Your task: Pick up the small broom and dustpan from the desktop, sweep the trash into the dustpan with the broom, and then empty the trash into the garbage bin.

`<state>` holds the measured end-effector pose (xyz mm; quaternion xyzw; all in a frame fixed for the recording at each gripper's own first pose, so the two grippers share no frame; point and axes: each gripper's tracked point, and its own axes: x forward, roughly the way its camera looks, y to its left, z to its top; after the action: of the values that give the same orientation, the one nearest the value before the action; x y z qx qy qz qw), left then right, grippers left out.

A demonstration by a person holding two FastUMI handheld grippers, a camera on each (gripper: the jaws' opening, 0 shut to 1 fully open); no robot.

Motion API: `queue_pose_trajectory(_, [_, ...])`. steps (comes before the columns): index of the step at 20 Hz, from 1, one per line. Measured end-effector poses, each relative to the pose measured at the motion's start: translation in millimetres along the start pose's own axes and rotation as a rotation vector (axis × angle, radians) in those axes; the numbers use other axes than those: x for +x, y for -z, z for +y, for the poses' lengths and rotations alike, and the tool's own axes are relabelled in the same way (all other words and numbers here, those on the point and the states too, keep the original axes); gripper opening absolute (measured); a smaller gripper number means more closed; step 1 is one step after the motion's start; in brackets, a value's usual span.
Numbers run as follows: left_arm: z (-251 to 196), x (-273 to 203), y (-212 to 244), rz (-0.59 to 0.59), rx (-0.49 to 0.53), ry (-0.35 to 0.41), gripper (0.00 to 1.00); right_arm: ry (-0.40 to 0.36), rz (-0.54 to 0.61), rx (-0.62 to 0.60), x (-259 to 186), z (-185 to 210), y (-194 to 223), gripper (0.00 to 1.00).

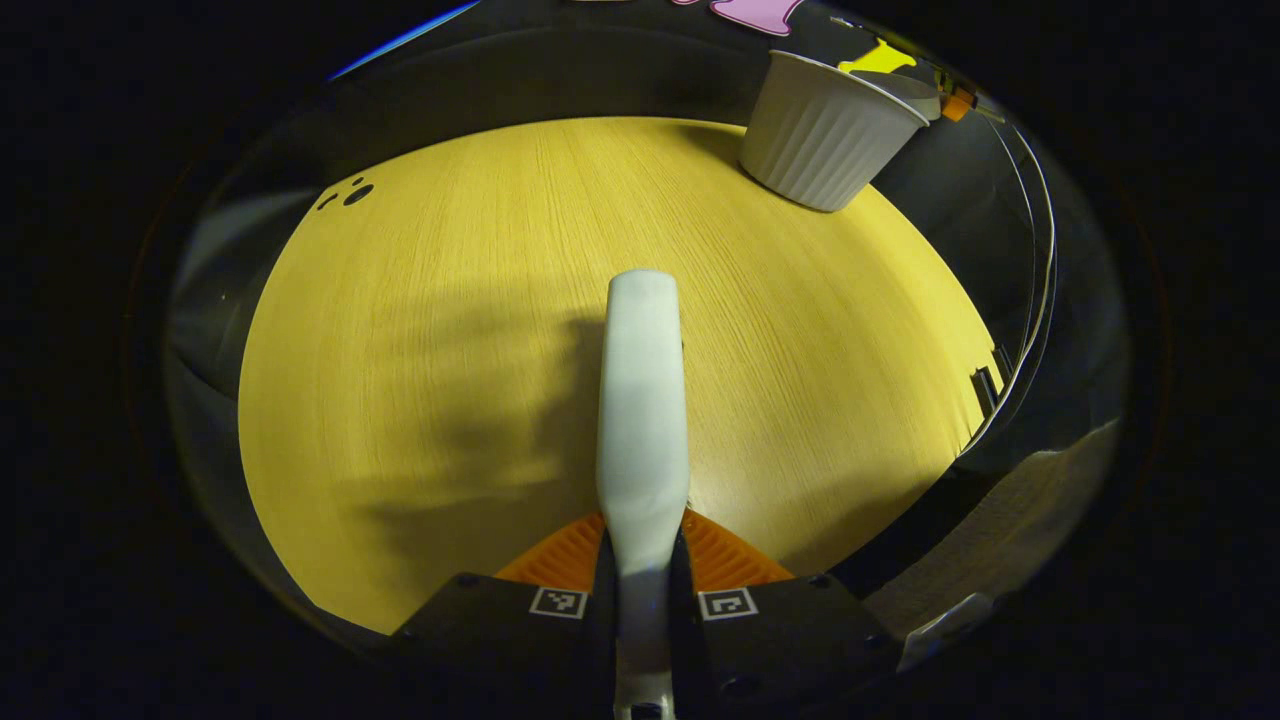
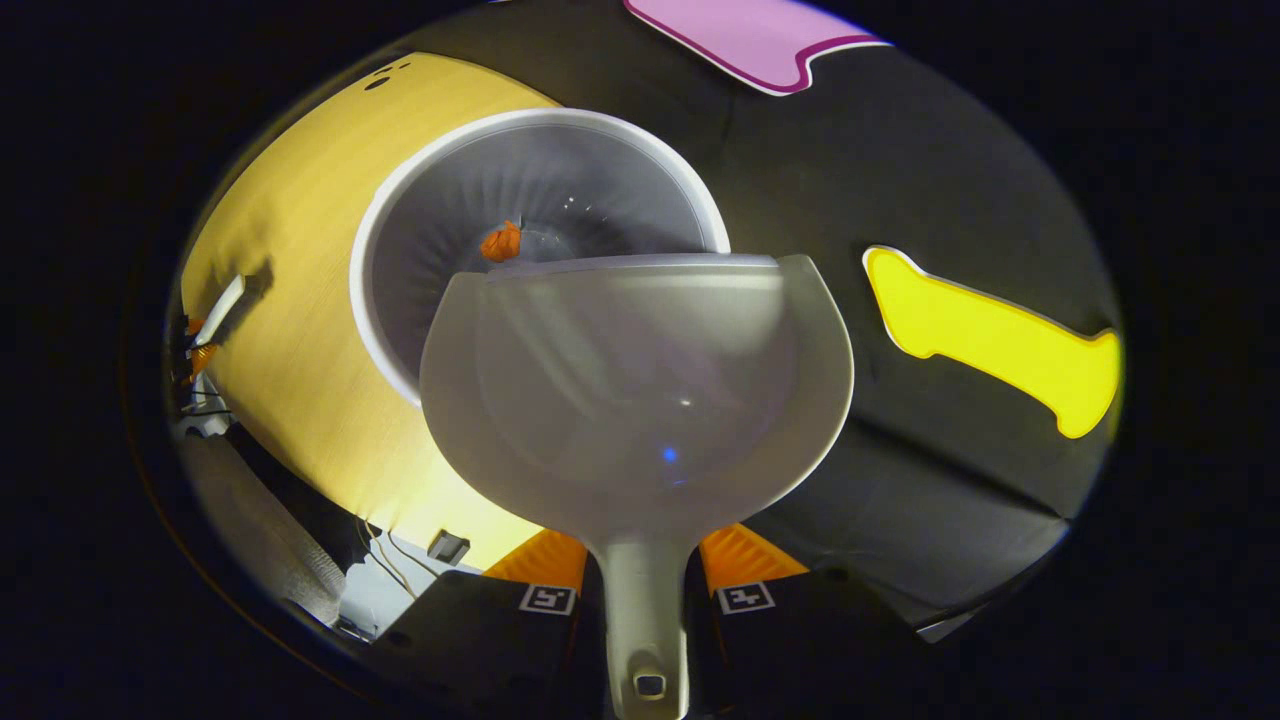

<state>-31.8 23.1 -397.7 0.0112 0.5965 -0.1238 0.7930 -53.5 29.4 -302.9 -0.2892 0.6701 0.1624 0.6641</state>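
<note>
left gripper view: the left hand-held gripper (image 1: 641, 560) is clamped on the small broom (image 1: 641, 400) by its pale handle, both fingers pressing its sides. the broom's long axis runs straight ahead from the fingers, out over the yellow wooden tabletop (image 1: 420, 380), its rounded end pointing toward the far edge. the white ribbed garbage bin (image 1: 825, 135) stands at the tabletop's far right corner, well apart from the broom.

right gripper view: the right hand-held gripper (image 2: 645, 575) grips the dustpan (image 2: 640, 390) by its stem, the fingers closed on either side. the dustpan's long axis runs forward, its wide lip lying over the near rim of the garbage bin (image 2: 400, 200). a crumpled orange scrap of trash (image 2: 501, 242) shows inside the bin, just past the lip.
</note>
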Motion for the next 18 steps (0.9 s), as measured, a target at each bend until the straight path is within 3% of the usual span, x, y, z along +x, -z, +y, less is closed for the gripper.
queue_pose_trajectory(3, [-1.6,-0.6,-1.2,-0.002,0.003,-0.007,0.26,0.003,-0.024,0.019,-1.5,-2.6,4.5,0.31])
queue_pose_trajectory(5, [-3.4,-1.0,-2.1,-0.005,0.01,-0.014,0.26,-0.01,-0.073,0.052,-10.7,-2.0,7.4,0.41])
queue_pose_trajectory(6, [-3.4,-1.3,-3.6,-0.005,0.011,-0.019,0.26,-0.023,-0.116,0.081,-17.3,-0.1,6.9,0.32])
queue_pose_trajectory(7, [-3.7,-1.1,-5.2,-0.007,0.008,-0.022,0.26,-0.039,-0.155,0.107,-26.7,2.3,8.3,0.36])
queue_pose_trajectory(10, [-3.0,-2.7,-10.3,-0.009,0.01,-0.028,0.26,-0.053,-0.253,0.16,-52.7,5.2,20.3,0.36])
queue_pose_trajectory(12, [-2.2,-3.1,-13.1,-0.009,0.018,-0.035,0.26,-0.052,-0.31,0.19,-68.1,10.6,29.1,0.31])
queue_pose_trajectory(17, [3.8,-5.6,-14.9,-0.014,0.026,-0.061,0.26,-0.122,-0.434,0.219,-101.4,63.2,57.1,0.41])
queue_pose_trajectory(18, [5.5,-6.8,-15.6,-0.014,0.024,-0.066,0.26,-0.133,-0.444,0.213,-104.7,77.1,65.1,0.36])
